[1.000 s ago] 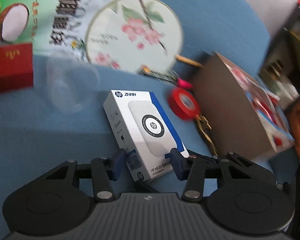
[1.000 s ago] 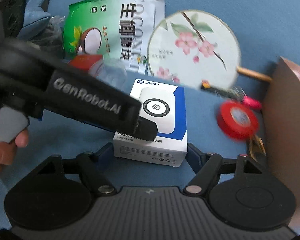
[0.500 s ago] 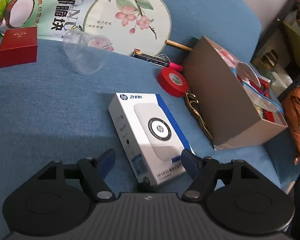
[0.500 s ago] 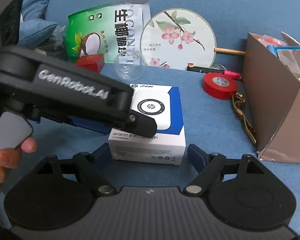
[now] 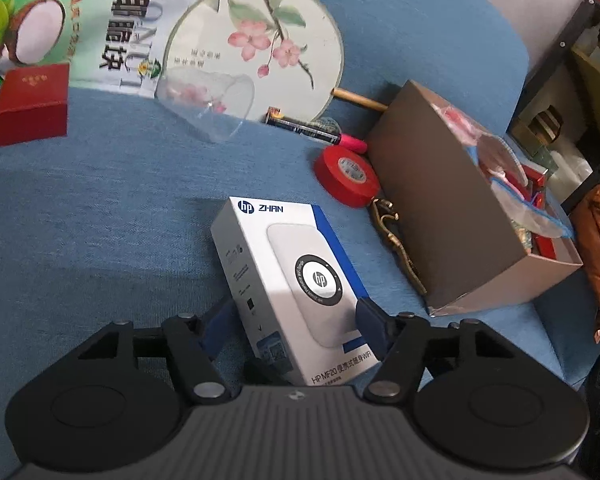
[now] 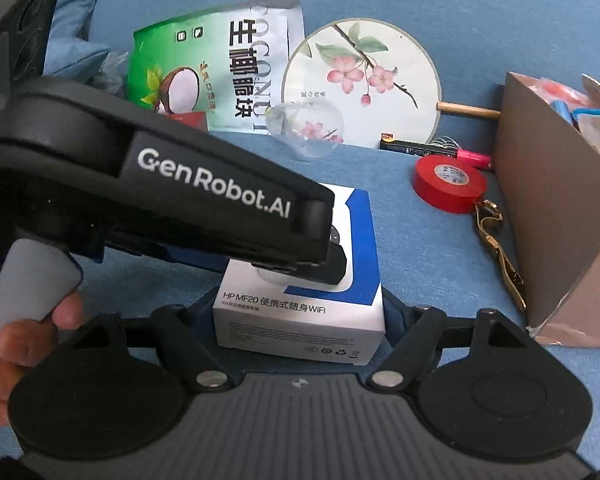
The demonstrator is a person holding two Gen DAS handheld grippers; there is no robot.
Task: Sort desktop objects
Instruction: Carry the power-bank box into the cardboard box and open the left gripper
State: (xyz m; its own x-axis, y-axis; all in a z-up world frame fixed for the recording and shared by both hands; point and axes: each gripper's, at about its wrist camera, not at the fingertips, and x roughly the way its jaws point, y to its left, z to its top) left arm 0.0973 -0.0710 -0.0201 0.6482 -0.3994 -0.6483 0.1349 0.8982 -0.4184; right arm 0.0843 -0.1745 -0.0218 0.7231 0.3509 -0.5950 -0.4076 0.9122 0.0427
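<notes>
We risk the left gripper and right gripper clashing or skewing the HP WiFi box, just left of the cardboard box, since both spread jaws have just been closing astride it.

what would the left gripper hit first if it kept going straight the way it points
Most likely the white HP box: it already lies between the left gripper's open fingers. Beyond it, roughly in line, sits the red tape roll, though depth is hard to judge.
</notes>
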